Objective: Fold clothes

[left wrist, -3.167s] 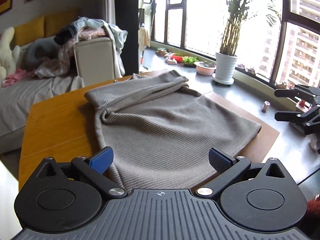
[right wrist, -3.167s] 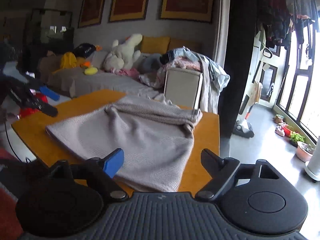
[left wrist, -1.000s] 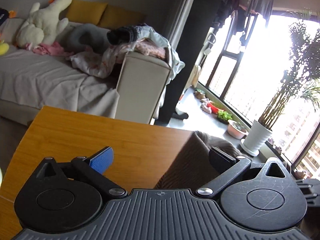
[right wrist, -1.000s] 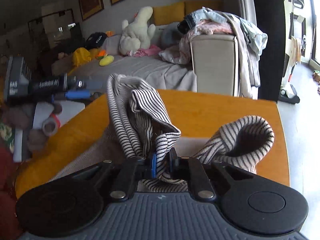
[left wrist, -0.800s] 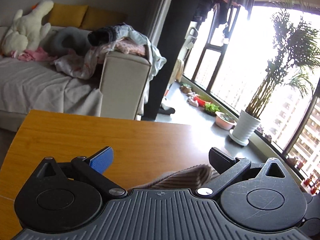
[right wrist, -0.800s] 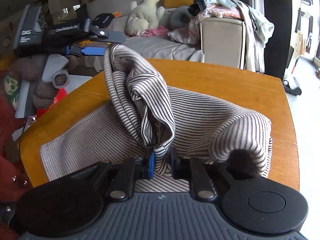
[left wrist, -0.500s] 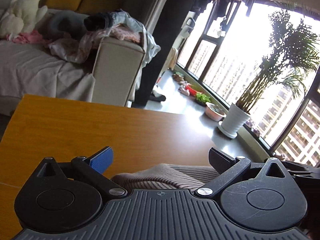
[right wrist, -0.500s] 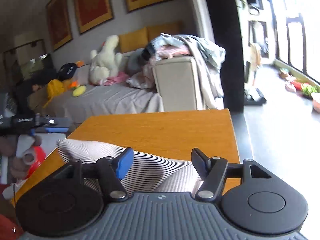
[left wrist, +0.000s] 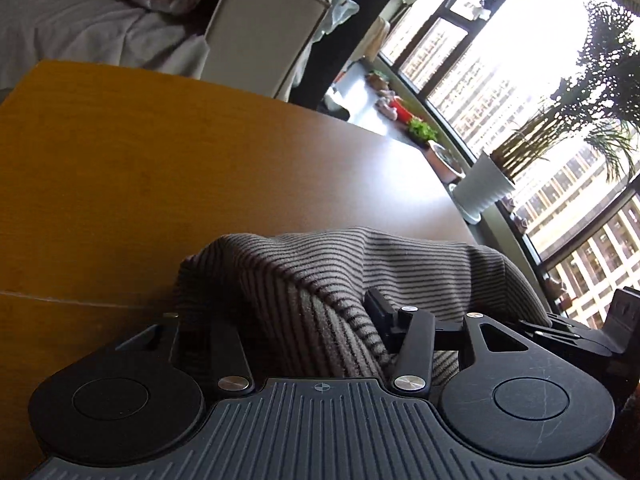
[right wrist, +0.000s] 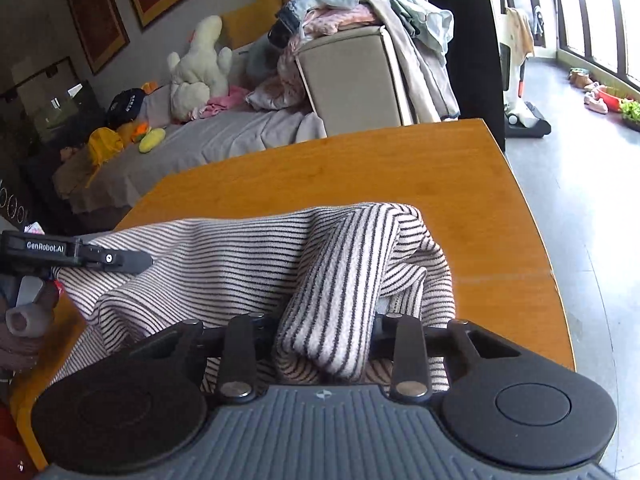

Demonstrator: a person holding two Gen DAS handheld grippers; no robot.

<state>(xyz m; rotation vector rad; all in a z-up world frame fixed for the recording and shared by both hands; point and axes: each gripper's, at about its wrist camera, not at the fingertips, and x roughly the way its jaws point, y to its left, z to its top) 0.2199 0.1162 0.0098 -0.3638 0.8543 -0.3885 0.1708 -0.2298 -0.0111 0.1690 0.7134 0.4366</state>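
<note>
A striped beige knit garment [left wrist: 360, 272] lies bunched at the near edge of the wooden table [left wrist: 120, 160]. My left gripper [left wrist: 304, 320] is shut on a thick fold of it, which fills the gap between the fingers. My right gripper [right wrist: 324, 332] is shut on another fold of the same garment [right wrist: 240, 256], which drapes up over the jaws. The left gripper [right wrist: 100, 258] shows in the right wrist view at the left edge, at the cloth's other end. The right gripper's body [left wrist: 580, 332] shows at the right edge of the left wrist view.
Beyond the table stands a beige sofa [right wrist: 352, 76] piled with clothes [right wrist: 360, 8] and a grey bed [right wrist: 200, 140] with a plush toy [right wrist: 200, 64]. A white potted plant [left wrist: 484, 188] stands by the windows at the right. The table's far part [right wrist: 360, 168] is bare wood.
Both grippers were open half a second ago and have closed on folds of the garment. The cloth now bulges up between each pair of fingers. Both cameras have dropped lower toward the table.
</note>
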